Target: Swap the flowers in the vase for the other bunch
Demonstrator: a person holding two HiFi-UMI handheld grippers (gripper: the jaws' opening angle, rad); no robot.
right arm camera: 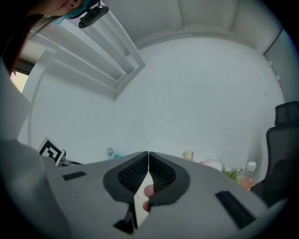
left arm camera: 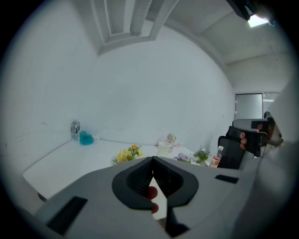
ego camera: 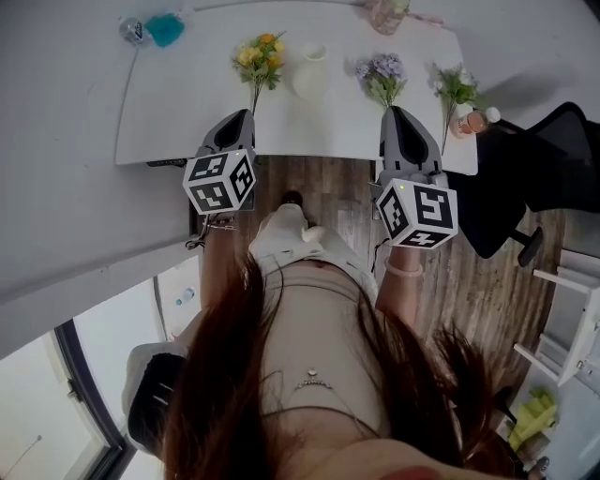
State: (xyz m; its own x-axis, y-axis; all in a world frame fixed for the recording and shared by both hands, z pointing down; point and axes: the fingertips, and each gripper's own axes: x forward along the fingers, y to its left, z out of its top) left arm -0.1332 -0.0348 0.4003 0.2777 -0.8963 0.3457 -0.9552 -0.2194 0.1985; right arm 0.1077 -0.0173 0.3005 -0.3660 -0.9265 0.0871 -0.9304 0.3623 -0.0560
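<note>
A white vase [ego camera: 310,72] stands on the white table [ego camera: 187,112], and I see no flowers in it. A yellow bunch [ego camera: 260,56] lies to its left, a purple bunch [ego camera: 382,75] to its right. My left gripper [ego camera: 242,116] hovers at the table's near edge below the yellow bunch, shut and empty. My right gripper [ego camera: 397,112] is just below the purple bunch, also shut and empty. In the left gripper view the left gripper [left arm camera: 153,161] points at the yellow bunch [left arm camera: 128,154] and the vase [left arm camera: 164,148]. The right gripper [right arm camera: 148,156] faces the wall in its own view.
A green sprig [ego camera: 457,89] and an orange-drink bottle [ego camera: 473,122] sit at the table's right end. A water bottle [ego camera: 131,30] and a teal object [ego camera: 166,30] sit at the far left corner, a jar [ego camera: 386,14] at the back. A black office chair [ego camera: 525,187] stands to the right.
</note>
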